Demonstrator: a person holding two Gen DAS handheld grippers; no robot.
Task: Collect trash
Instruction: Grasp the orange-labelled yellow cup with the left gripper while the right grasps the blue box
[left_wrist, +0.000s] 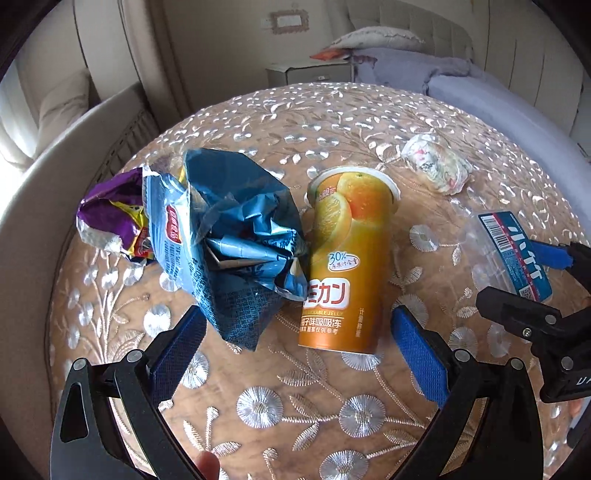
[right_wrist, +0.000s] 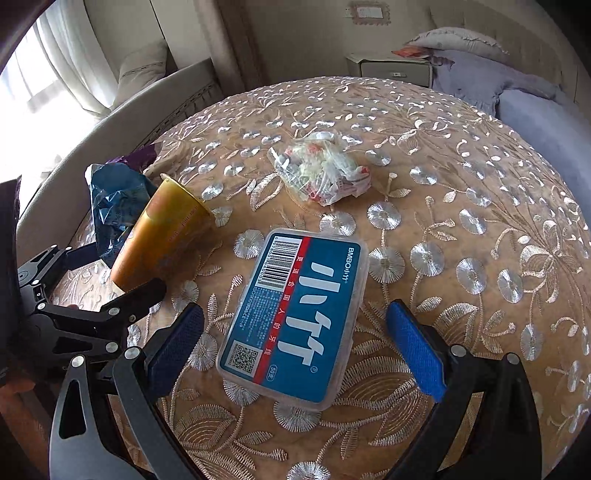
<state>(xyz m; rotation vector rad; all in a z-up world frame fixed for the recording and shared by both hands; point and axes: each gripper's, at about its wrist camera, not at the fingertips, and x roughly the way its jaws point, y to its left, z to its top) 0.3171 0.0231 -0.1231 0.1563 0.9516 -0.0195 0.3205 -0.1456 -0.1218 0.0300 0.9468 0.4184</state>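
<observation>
Hovering wide open, the left tool (left_wrist: 299, 343) is holding nothing; its blue pads are standing apart, one just beside the lower edge of the crumpled blue snack bag (left_wrist: 236, 236), the other just beside the base of the orange jelly cup (left_wrist: 347, 258), touching neither as far as can be told. The right tool (right_wrist: 295, 343) is likewise spread and empty, its pads flanking the near end of the blue-labelled plastic box (right_wrist: 295, 317) without contact.

Judgement: the task is sitting at the approach stage, with no item yet collected. Taking the cup as landmark, it is lying on its side on the embroidered surface (left_wrist: 332, 122), rim pointing away from the left tool. The snack bag is touching the cup's left flank; a purple wrapper (left_wrist: 110, 218) is lying beyond the bag, further left. The box is resting to the cup's right, and a balled white plastic wrapper (right_wrist: 321, 173) is lying beyond the cup's rim, to the right, well apart.

The next move is likely calling for each tool to be lowered and closed: left across the cup or bag, right across the box's width. The cup may roll under uneven pressure.
</observation>
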